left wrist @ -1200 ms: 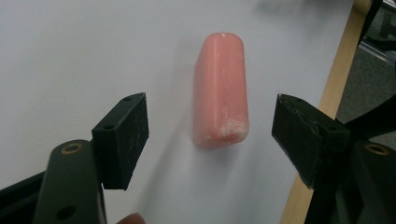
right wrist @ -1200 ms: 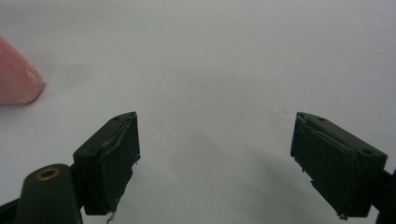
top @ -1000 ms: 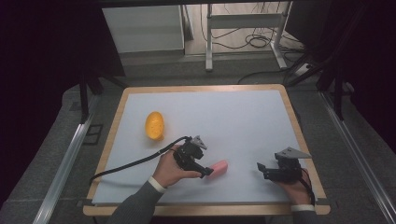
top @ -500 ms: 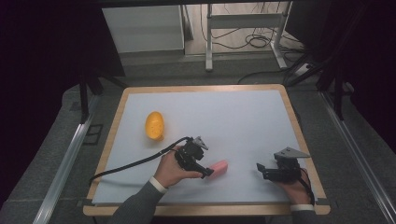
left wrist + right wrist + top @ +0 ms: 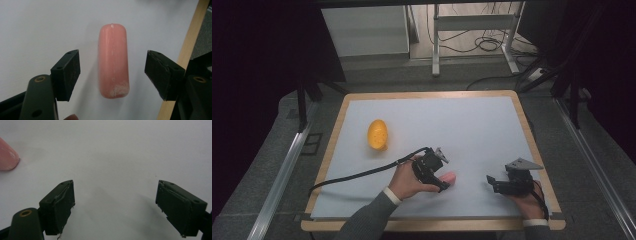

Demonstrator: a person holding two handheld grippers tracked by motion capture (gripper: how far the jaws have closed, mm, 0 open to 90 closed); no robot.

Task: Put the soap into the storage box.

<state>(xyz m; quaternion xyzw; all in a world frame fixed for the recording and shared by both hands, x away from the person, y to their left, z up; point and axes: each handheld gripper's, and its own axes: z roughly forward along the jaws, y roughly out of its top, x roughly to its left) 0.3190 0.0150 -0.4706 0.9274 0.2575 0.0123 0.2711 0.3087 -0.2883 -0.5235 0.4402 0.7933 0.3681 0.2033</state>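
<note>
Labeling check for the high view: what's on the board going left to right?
Orange fruit → left tool, held open over the pink sausage → right tool, open over the bare white board. The left tool and sausage overlap, so their order is unclear.

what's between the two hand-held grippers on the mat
Mostly bare white mat. The pink sausage-shaped piece sits by the left hand-held gripper, between its open jaws; from there to the right hand-held gripper nothing lies, as the high view shows.

A white mat is laid on a wood-rimmed table. Beyond it, cables are strewn on the floor.
</note>
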